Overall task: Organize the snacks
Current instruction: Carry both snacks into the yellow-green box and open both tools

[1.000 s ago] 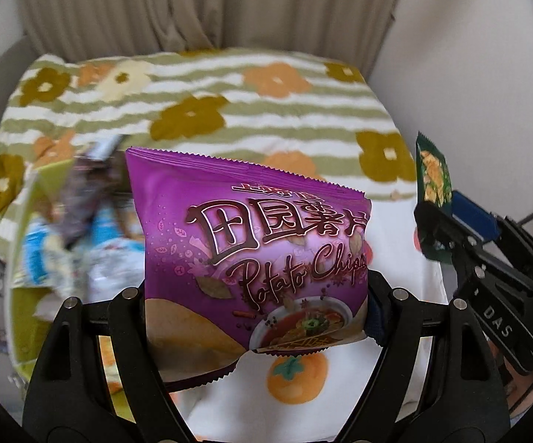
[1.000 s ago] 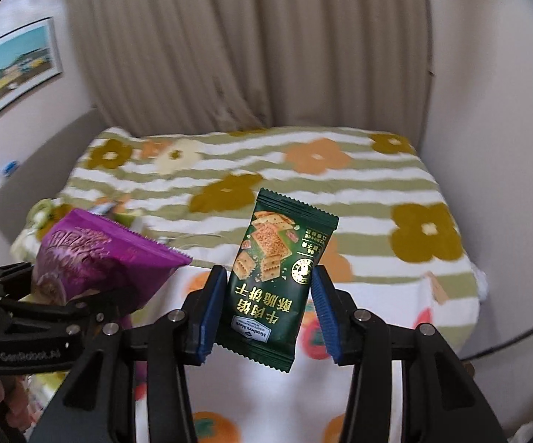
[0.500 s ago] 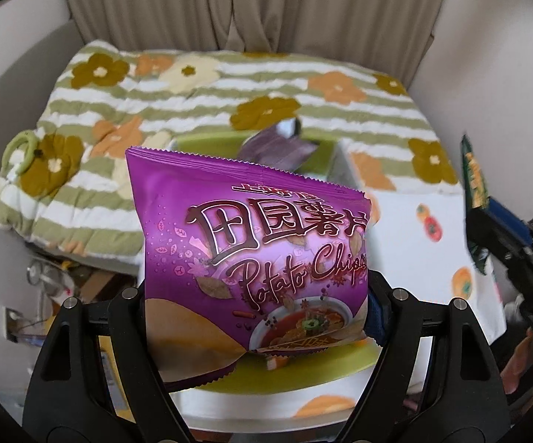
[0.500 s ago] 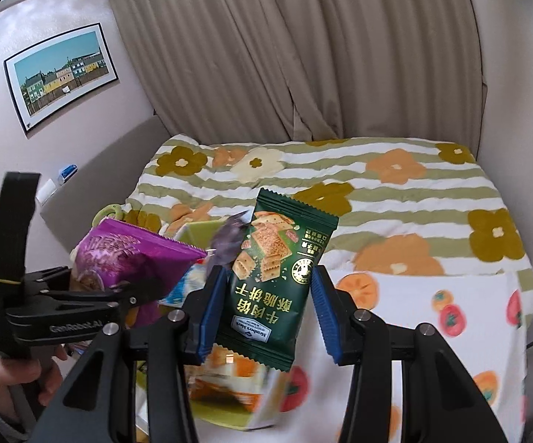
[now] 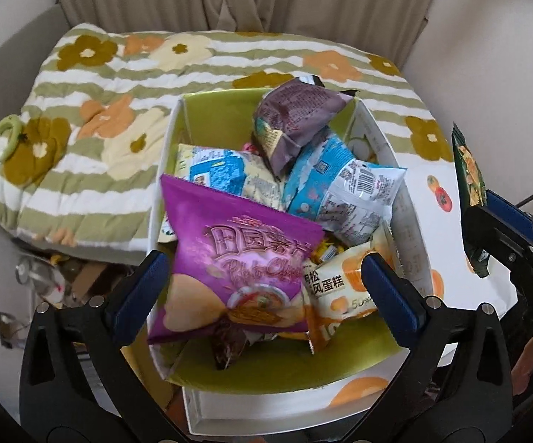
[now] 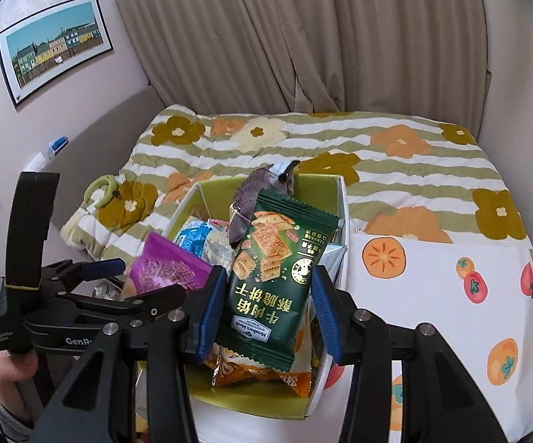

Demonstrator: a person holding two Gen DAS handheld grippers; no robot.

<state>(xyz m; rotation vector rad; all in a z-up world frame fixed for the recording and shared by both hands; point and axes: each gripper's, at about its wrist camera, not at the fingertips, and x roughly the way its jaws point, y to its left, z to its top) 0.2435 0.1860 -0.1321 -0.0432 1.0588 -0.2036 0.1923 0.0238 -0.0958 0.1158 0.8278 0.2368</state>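
Observation:
A white box with a green inside (image 5: 214,110) (image 6: 222,192) holds several snack packs. My left gripper (image 5: 262,291) (image 6: 148,278) hangs over its near left corner, and its jaws are opening wide. The purple potato chips bag (image 5: 240,265) (image 6: 166,269) lies tilted between them on the other packs, with neither pad pressing it. My right gripper (image 6: 268,295) (image 5: 506,229) is over the box's near right side. It is shut on a green cracker packet (image 6: 277,269) (image 5: 469,170), held upright.
Inside the box lie a dark purple pack (image 5: 296,118), blue-and-white packs (image 5: 340,184) and an orange cake pack (image 5: 344,284). A floral striped blanket (image 5: 118,92) spreads behind, a white fruit-print cloth (image 6: 451,288) to the right. Floor clutter (image 5: 44,277) shows at left.
Both grippers have swung across to above the box. The left jaws have spread apart and the purple chips bag has dropped out of their grip, tilting onto the packs.

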